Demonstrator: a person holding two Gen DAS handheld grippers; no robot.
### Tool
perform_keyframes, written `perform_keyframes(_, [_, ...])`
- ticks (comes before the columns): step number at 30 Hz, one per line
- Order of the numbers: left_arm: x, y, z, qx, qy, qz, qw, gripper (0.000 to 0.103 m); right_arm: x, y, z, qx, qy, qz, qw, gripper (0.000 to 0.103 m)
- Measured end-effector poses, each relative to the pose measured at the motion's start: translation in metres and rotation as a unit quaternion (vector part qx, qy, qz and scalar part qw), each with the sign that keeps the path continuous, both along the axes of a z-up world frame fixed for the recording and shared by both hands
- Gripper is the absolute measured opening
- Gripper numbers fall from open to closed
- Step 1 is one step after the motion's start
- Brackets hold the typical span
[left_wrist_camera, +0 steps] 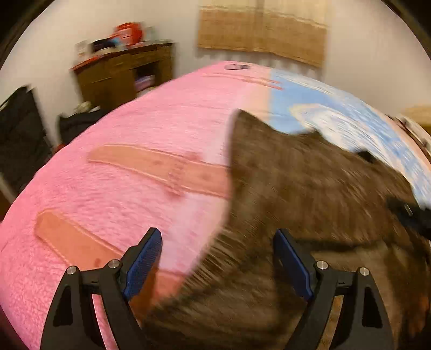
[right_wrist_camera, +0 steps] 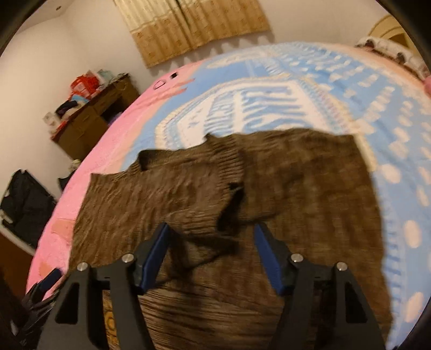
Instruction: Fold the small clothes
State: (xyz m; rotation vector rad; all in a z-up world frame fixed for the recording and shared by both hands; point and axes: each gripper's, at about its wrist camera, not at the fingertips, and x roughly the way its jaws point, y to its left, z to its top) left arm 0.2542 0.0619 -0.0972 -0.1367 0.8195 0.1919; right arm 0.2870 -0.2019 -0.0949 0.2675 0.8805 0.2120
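Note:
A brown ribbed knit garment (right_wrist_camera: 296,188) lies spread on the bed, one sleeve folded across its middle. It also shows in the left wrist view (left_wrist_camera: 309,202), blurred. My left gripper (left_wrist_camera: 218,258) is open and empty above the garment's left edge. My right gripper (right_wrist_camera: 211,255) is open and empty, low over the garment's near part. The right gripper shows at the right edge of the left wrist view (left_wrist_camera: 409,215), and the left one at the lower left of the right wrist view (right_wrist_camera: 45,285).
The bed has a pink blanket (left_wrist_camera: 121,175) on the left and a blue-and-white patterned one (right_wrist_camera: 296,94) on the right. A wooden desk (left_wrist_camera: 121,72) with clutter stands at the wall. A dark bag (left_wrist_camera: 21,140) sits on the floor. Curtains (right_wrist_camera: 194,24) hang behind.

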Motion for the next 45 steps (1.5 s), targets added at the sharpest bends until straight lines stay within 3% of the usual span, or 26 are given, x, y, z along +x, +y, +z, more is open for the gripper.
perform_keyframes(2, [-0.001, 0.028, -0.001, -0.029, -0.003, 0.058, 0.9979, 0.086, -0.005, -0.001, 0.005, -0.005, 0.001, 0.007, 1.0, 0.057])
perform_keyframes(5, [-0.008, 0.055, -0.002, -0.043, -0.013, 0.099, 0.9941, 0.086, -0.02, -0.019, 0.008, -0.041, 0.0, -0.039, 0.998, 0.057])
perform_keyframes(8, [-0.009, 0.057, -0.005, -0.034, -0.011, 0.094, 0.9949, 0.086, -0.036, -0.035, 0.013, -0.038, -0.018, -0.057, 0.997, 0.059])
perform_keyframes(11, [-0.006, 0.051, -0.005, -0.022, -0.005, 0.09, 0.9957, 0.086, -0.038, -0.038, 0.016, -0.001, -0.023, -0.05, 0.998, 0.059])
perform_keyframes(15, [-0.017, 0.034, 0.003, -0.045, -0.019, 0.052, 0.9975, 0.086, -0.017, -0.011, 0.004, -0.039, -0.009, -0.009, 0.999, 0.058])
perform_keyframes(17, [-0.021, 0.026, 0.007, -0.038, -0.029, 0.039, 0.9981, 0.086, -0.012, 0.001, -0.001, -0.053, -0.011, 0.001, 0.999, 0.038])
perform_keyframes(18, [-0.02, 0.022, 0.007, -0.03, -0.03, 0.032, 0.9986, 0.086, -0.012, 0.005, 0.0, -0.057, -0.016, 0.007, 0.998, 0.017])
perform_keyframes(19, [-0.016, 0.015, 0.003, -0.014, -0.022, 0.022, 0.9994, 0.086, -0.011, 0.008, 0.002, -0.048, -0.011, 0.014, 0.999, 0.012])
perform_keyframes(21, [-0.005, 0.012, -0.004, 0.003, -0.001, 0.025, 0.9997, 0.086, -0.017, 0.01, 0.011, -0.027, -0.017, 0.024, 0.999, 0.011])
perform_keyframes(24, [0.0, 0.027, -0.008, -0.015, 0.004, 0.057, 0.9982, 0.086, -0.034, 0.009, 0.024, -0.038, -0.021, 0.035, 0.998, 0.011])
perform_keyframes(27, [0.0, 0.036, -0.011, -0.009, 0.011, 0.076, 0.997, 0.086, -0.04, -0.002, 0.006, -0.087, 0.031, 0.019, 0.996, 0.011])
perform_keyframes(28, [-0.001, 0.034, -0.011, -0.004, 0.011, 0.074, 0.9972, 0.086, -0.041, -0.008, -0.001, -0.109, 0.042, 0.009, 0.993, 0.006])
perform_keyframes(30, [0.0, 0.031, -0.011, 0.006, 0.013, 0.069, 0.9975, 0.086, -0.051, -0.02, 0.002, -0.094, 0.031, 0.005, 0.995, 0.008])
perform_keyframes(32, [-0.006, 0.03, -0.009, 0.001, 0.014, 0.066, 0.9977, 0.086, -0.058, -0.024, 0.01, -0.079, 0.026, 0.0, 0.997, 0.023])
perform_keyframes(33, [-0.008, 0.034, -0.005, -0.008, 0.009, 0.064, 0.9979, 0.086, -0.061, -0.025, 0.016, -0.077, 0.015, -0.011, 0.997, 0.038])
perform_keyframes(34, [-0.013, 0.035, 0.001, -0.016, -0.002, 0.063, 0.9979, 0.086, -0.066, -0.025, 0.024, -0.078, -0.007, -0.022, 0.997, 0.042])
perform_keyframes(37, [-0.02, 0.032, 0.026, -0.008, -0.044, 0.053, 0.9976, 0.086, -0.069, -0.005, 0.05, -0.099, -0.084, -0.011, 0.992, 0.041])
perform_keyframes(39, [-0.014, 0.021, 0.042, 0.001, -0.072, 0.025, 0.9971, 0.086, -0.059, 0.01, 0.056, -0.097, -0.097, 0.0, 0.991, 0.037])
perform_keyframes(42, [0.009, 0.009, 0.046, 0.001, -0.074, -0.007, 0.9972, 0.086, -0.036, 0.033, 0.045, -0.082, -0.079, 0.019, 0.993, 0.022])
perform_keyframes(45, [0.038, 0.001, 0.025, 0.032, -0.024, 0.004, 0.9992, 0.086, -0.012, 0.05, 0.007, -0.098, -0.027, 0.02, 0.995, 0.021])
